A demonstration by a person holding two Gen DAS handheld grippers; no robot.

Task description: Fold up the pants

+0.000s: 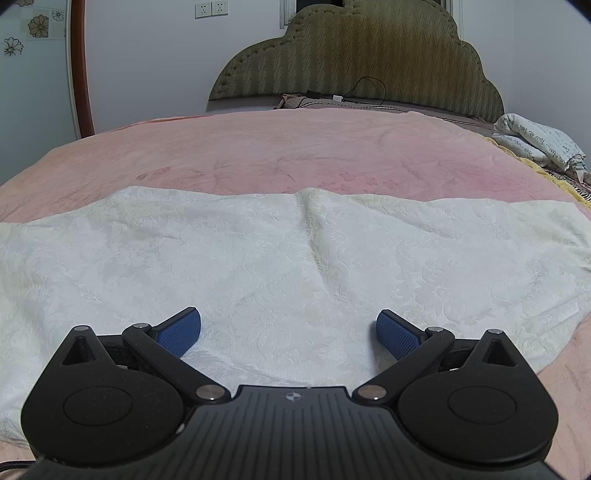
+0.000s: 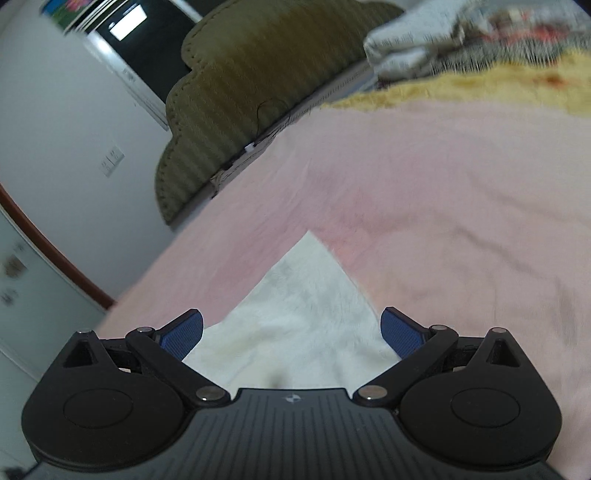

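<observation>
A pink blanket (image 1: 258, 147) covers the bed, which ends at an olive, scalloped padded headboard (image 1: 369, 59) against a pale wall with two sockets (image 1: 211, 9). A printed white quilt (image 1: 535, 142) is bundled at the bed's far right corner, beside a yellow cover (image 2: 480, 88). The white textured pants (image 1: 258, 251) lie spread flat across the near part of the bed, their far edge running side to side; both ends run out of the left wrist view. The right wrist view is tilted and blurred, showing only one pointed corner of the pants (image 2: 310, 295). The left gripper (image 1: 289, 330) hovers just above the fabric, jaws spread wide and holding nothing. The right gripper (image 2: 291, 332) is likewise wide apart over that corner; whether it touches is unclear.
</observation>
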